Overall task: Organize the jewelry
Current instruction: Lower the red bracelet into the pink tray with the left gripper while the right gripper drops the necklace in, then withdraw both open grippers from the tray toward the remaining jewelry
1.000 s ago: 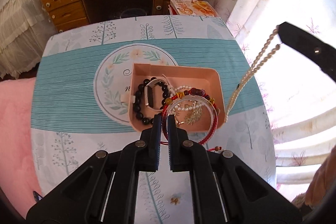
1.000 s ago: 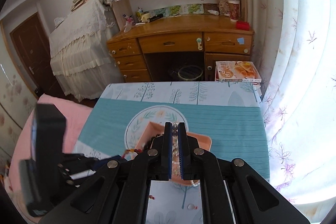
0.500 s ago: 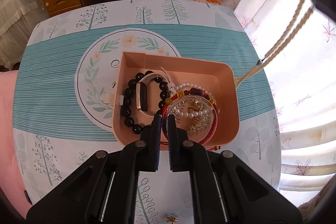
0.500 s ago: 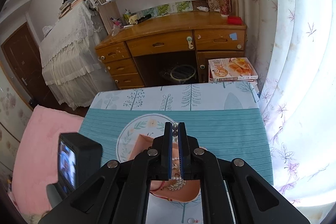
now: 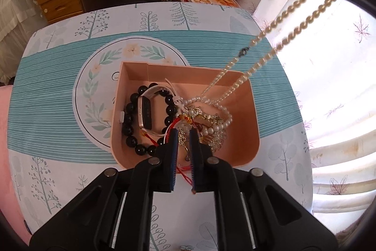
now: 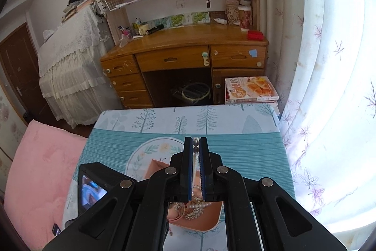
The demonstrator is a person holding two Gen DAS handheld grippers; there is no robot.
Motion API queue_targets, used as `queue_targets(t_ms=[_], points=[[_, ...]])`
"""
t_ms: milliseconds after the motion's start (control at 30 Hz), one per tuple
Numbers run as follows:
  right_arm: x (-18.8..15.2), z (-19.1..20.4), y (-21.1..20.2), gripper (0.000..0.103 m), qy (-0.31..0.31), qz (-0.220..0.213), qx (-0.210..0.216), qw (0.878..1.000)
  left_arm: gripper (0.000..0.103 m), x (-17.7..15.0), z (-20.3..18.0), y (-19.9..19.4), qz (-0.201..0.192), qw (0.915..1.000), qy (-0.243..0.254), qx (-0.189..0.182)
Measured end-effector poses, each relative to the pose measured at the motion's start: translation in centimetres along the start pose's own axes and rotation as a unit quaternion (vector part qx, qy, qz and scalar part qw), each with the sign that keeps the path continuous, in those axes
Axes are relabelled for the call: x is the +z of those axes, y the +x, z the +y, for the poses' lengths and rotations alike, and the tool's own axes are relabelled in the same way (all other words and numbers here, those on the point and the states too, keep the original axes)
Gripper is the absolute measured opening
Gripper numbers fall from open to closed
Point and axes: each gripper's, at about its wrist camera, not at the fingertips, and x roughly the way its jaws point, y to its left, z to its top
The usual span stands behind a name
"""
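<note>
A pink tray [image 5: 255, 124] on the table holds a black bead bracelet [image 5: 128, 119], a white-strapped band watch [image 5: 144, 112], a red cord bracelet [image 5: 174, 125] and gold and pearl pieces. My left gripper [image 5: 182, 133] hangs low over the tray's near side. Its jaws are opening, and the red cord runs through the gap without being pinched. My right gripper [image 6: 195, 145] is shut on a long pearl necklace [image 5: 293, 15], held high at the upper right. The strand slopes down and its lower loop lies in the tray. The tray [image 6: 206, 222] shows below the right fingers.
The table [image 5: 58, 77] wears a teal and white leaf-print cloth, with a small flower trinket [image 5: 185, 247] near its front edge. A wooden desk [image 6: 183, 55] and stacked magazines [image 6: 251, 88] stand beyond, white curtains [image 6: 329, 86] hang at the right, and pink bedding [image 6: 40, 168] lies at the left.
My left gripper sank closer to the tray and its jaws parted off the red cord. The pearl strand's lower end swung from beyond the tray's right side into the tray.
</note>
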Motion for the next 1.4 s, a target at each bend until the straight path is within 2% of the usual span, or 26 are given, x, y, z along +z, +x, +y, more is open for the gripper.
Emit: queue_targets(t_ms=[33, 100, 167, 267, 433, 667, 900, 1100, 1133, 1200, 1233, 1400], points=[[-0.2, 0.1, 0.4, 0.005, 0.0, 0.002, -0.003, 1.0, 0.018, -0.1, 0.1, -0.1, 0.0, 1.0, 0.001, -0.002], [-0.5, 0.2, 1.3, 0.005, -0.006, 0.016, -0.013, 1.0, 0.041, -0.5, 0.6, -0.6, -0.004, 0.9999, -0.004, -0.013], [-0.9, 0.3, 2.4, 0.005, -0.01, 0.021, -0.021, 1.0, 0.049, -0.9, 1.2, -1.3, -0.012, 0.9993, -0.011, -0.033], [-1.7, 0.4, 4.6, 0.005, -0.015, 0.041, -0.025, 0.999, 0.049, -1.7, 2.2, -2.5, -0.022, 0.9985, -0.01, -0.049], [-3.8, -0.3, 8.8, 0.007, -0.005, 0.104, 0.0, 0.995, 0.05, -3.5, 3.5, -4.2, -0.032, 0.9993, 0.004, -0.017], [-8.8, -0.4, 9.9, 0.022, -0.009, 0.118, 0.018, 0.993, 0.051, -8.6, 4.4, -7.2, -0.083, 0.9965, 0.001, 0.013], [-15.0, -0.8, 7.1, 0.023, -0.014, 0.118, 0.032, 0.992, 0.051, -13.9, 4.4, -8.3, -0.095, 0.9952, -0.023, 0.004], [-19.6, -1.2, 1.6, 0.023, -0.008, 0.08, 0.049, 0.996, 0.052, -16.9, 3.8, -10.7, -0.116, 0.9924, -0.03, -0.025], [-20.0, -1.3, 0.4, 0.024, -0.007, 0.072, 0.051, 0.996, 0.054, -17.4, 3.5, -11.1, -0.122, 0.9918, -0.03, -0.023], [-21.3, -1.1, -1.5, 0.037, -0.005, 0.055, 0.055, 0.997, 0.06, -18.3, 3.1, -11.8, -0.133, 0.9906, -0.028, -0.017], [-21.7, -1.2, -2.4, 0.039, -0.003, 0.045, 0.055, 0.997, 0.061, -18.7, 2.9, -12.0, -0.135, 0.9903, -0.026, -0.018], [-24.6, -1.3, -6.5, 0.041, -0.006, 0.004, 0.039, 0.999, 0.062, -20.7, 2.1, -11.7, -0.132, 0.991, -0.019, -0.019]])
